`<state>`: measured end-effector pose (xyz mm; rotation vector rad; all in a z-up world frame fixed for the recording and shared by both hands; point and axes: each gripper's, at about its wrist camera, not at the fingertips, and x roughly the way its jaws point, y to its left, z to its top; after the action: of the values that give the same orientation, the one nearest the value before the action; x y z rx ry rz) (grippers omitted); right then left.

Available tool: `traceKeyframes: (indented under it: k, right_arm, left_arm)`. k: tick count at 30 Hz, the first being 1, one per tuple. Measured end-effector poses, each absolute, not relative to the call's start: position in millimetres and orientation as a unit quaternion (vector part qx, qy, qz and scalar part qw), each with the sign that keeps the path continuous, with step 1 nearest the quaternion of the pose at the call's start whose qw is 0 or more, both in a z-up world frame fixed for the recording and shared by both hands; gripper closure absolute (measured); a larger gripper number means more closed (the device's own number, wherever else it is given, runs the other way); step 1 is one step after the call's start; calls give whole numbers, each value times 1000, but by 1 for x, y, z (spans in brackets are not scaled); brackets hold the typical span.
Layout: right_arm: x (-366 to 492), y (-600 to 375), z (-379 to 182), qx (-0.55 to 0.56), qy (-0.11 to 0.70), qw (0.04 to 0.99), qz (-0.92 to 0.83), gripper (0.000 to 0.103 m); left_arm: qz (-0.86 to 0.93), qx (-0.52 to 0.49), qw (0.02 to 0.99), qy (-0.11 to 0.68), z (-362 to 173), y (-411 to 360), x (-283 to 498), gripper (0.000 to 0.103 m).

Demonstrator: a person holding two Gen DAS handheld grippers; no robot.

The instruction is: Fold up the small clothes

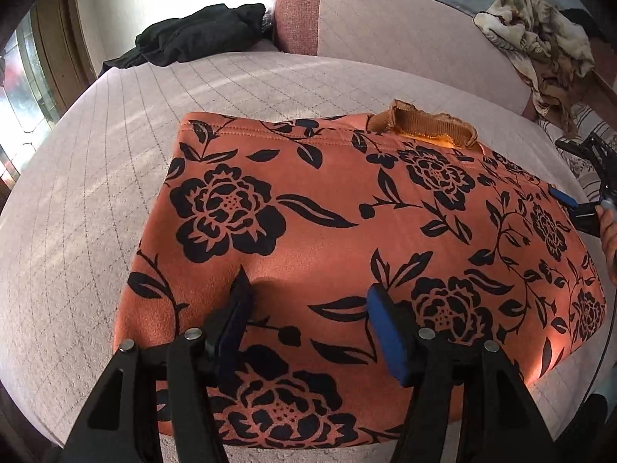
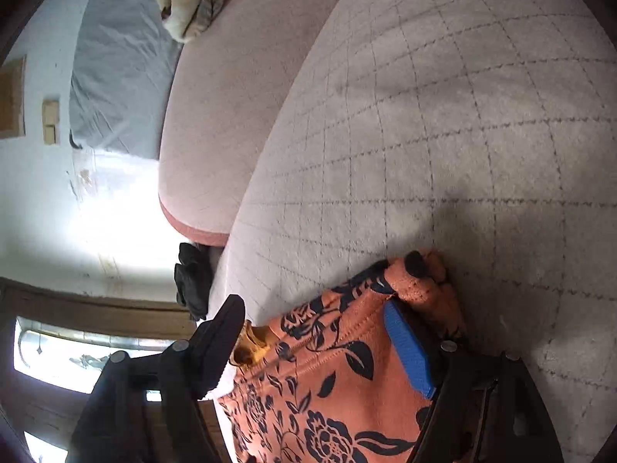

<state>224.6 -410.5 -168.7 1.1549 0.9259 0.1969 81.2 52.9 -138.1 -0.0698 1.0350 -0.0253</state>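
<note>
An orange garment with a black flower print [image 1: 347, 239] lies folded flat on the pink quilted sofa seat [image 1: 77, 200]. A tan ribbed collar [image 1: 424, 125] sticks out at its far edge. My left gripper [image 1: 308, 293] is open, its fingers hovering just over the garment's near part, holding nothing. My right gripper [image 2: 312, 324] is open at the garment's right edge [image 2: 339, 378], with cloth lying between its fingers, one blue pad [image 2: 408, 351] under the fabric. It also shows in the left wrist view [image 1: 574, 208] at the far right.
A black garment [image 1: 200, 34] lies at the seat's far left by the sofa armrest [image 1: 300, 11]. A crumpled brown-and-cream patterned cloth [image 1: 540, 46] lies at the far right on the backrest [image 1: 405, 38]. A window is at the left.
</note>
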Motion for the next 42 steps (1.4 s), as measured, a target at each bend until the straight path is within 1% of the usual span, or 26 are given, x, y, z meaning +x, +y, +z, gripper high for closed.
traceKeyframes:
  k: [3, 6, 8, 9, 10, 12, 15, 17, 18, 19, 20, 22, 25, 29, 30, 31, 32, 34, 35, 36, 37, 38, 39, 40, 42]
  right_arm:
    - [193, -415, -137, 481, 391, 782, 71, 25]
    - [120, -413, -114, 466, 370, 801, 62, 25]
    - [62, -409, -115, 485, 360, 796, 52, 24]
    - [35, -404, -122, 495, 360, 789, 43, 21]
    - [13, -399, -131, 502, 372, 780, 35, 21]
    - [-11, -388, -149, 511, 386, 767, 25, 21]
    - [-6, -376, -162, 530, 392, 751, 31, 21]
    - [-3, -375, -162, 536, 398, 744, 24, 21]
    - [-3, -372, -156, 530, 391, 752, 31, 21]
    - [-3, -370, -151, 514, 390, 763, 30, 21]
    - [-3, -369, -152, 509, 397, 763, 23, 21]
    - [-6, -367, -166, 544, 409, 732, 19, 21]
    - [-8, -361, -169, 547, 396, 738, 13, 21]
    - [21, -370, -164, 543, 372, 753, 1, 22]
    - [28, -372, -164, 542, 366, 757, -3, 25]
    - [33, -373, -164, 535, 363, 763, -9, 36]
    - [36, -371, -162, 520, 367, 771, -13, 40]
    - [40, -365, -164, 499, 379, 779, -7, 59]
    - [40, -363, -167, 491, 386, 781, -9, 61]
    - [39, -362, -170, 485, 388, 783, -14, 62]
    - [38, -362, -172, 485, 387, 784, -15, 62]
    - [38, -363, -172, 488, 386, 783, -16, 62]
    - [39, -364, -170, 490, 385, 781, -18, 59]
    - [40, -364, -168, 489, 387, 782, -16, 53]
    - [43, -363, -162, 471, 389, 792, -21, 50]
  left_arm:
    - [3, -51, 867, 495, -133, 60, 82, 40]
    - [6, -67, 870, 488, -126, 60, 77, 39]
    - [2, -67, 875, 479, -120, 57, 71, 38]
    - [-1, -67, 877, 475, -119, 53, 71, 38]
    - [-3, -65, 878, 474, -118, 48, 71, 37]
    - [-11, -64, 878, 475, -115, 39, 72, 37]
    - [-30, -51, 880, 472, -110, 21, 73, 37]
    - [-38, -41, 884, 464, -105, 11, 75, 37]
    - [-37, -41, 886, 460, -104, 7, 77, 36]
    - [-35, -44, 887, 459, -104, 5, 78, 32]
    - [-34, -46, 885, 461, -105, 4, 80, 31]
    - [-36, -43, 881, 470, -110, 0, 82, 31]
    - [-35, -32, 881, 471, -115, -3, 81, 31]
    - [-27, -45, 880, 473, -116, 0, 86, 31]
    - [-28, -49, 881, 469, -115, 1, 87, 31]
    - [-30, -53, 884, 464, -114, 2, 87, 31]
    - [-31, -52, 887, 458, -114, 1, 87, 30]
    - [-29, -36, 884, 466, -121, -4, 92, 30]
    - [-26, -17, 875, 484, -132, -10, 97, 30]
    - [-25, 5, 858, 513, -148, -15, 103, 30]
    - [-24, 26, 860, 509, -154, -20, 103, 29]
    - [-23, 33, 868, 495, -149, -21, 100, 29]
    - [-26, 20, 868, 495, -142, -19, 98, 30]
    - [-35, -3, 873, 487, -133, -15, 95, 30]
    - [-43, -19, 889, 456, -118, -9, 86, 30]
